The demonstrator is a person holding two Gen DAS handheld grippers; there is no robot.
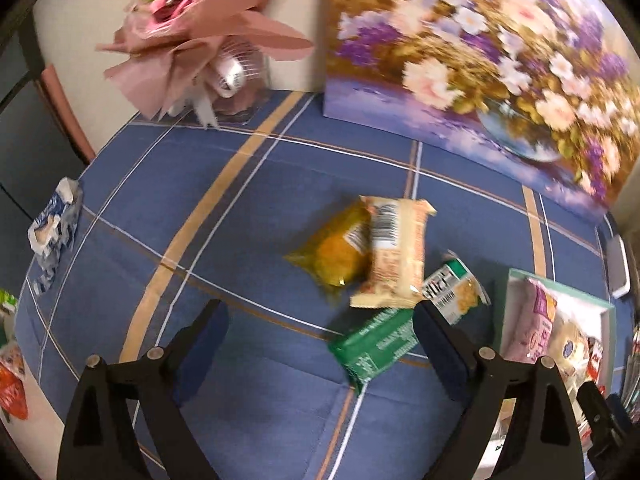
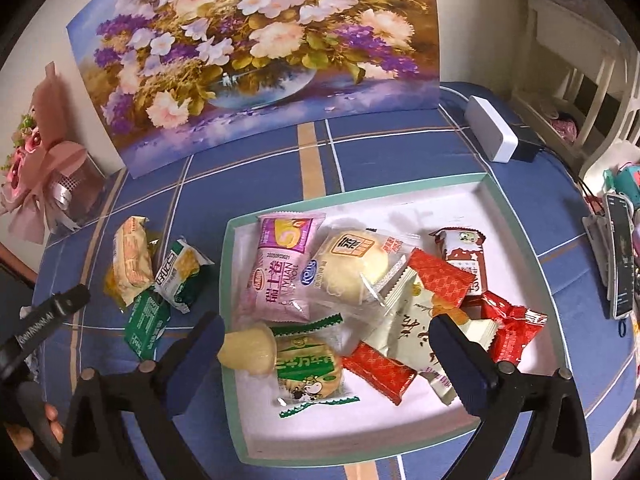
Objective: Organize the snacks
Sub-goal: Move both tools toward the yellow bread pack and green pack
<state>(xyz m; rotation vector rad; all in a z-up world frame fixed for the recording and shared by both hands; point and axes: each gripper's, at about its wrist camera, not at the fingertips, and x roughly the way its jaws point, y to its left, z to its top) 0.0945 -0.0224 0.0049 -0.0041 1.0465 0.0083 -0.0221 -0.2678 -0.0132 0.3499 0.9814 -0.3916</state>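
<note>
A white tray with a teal rim (image 2: 232,320) holds several snack packets, among them a pink roll-cake pack (image 2: 280,268), a clear bun pack (image 2: 352,264) and red packets (image 2: 440,276). My right gripper (image 2: 328,344) is open and empty above the tray. Loose on the blue cloth left of the tray lie a yellow pack (image 1: 332,252), a cream pack (image 1: 394,252), a green pack (image 1: 376,344) and a green-white pack (image 1: 456,292). My left gripper (image 1: 320,344) is open and empty just before the green pack. The tray also shows in the left wrist view (image 1: 516,276).
A flower painting (image 2: 256,52) stands at the back. A pink bouquet (image 1: 200,28) stands at the back left. A tissue pack (image 1: 54,228) lies at the left edge. A white box (image 2: 492,128) and phones (image 2: 620,256) lie to the right.
</note>
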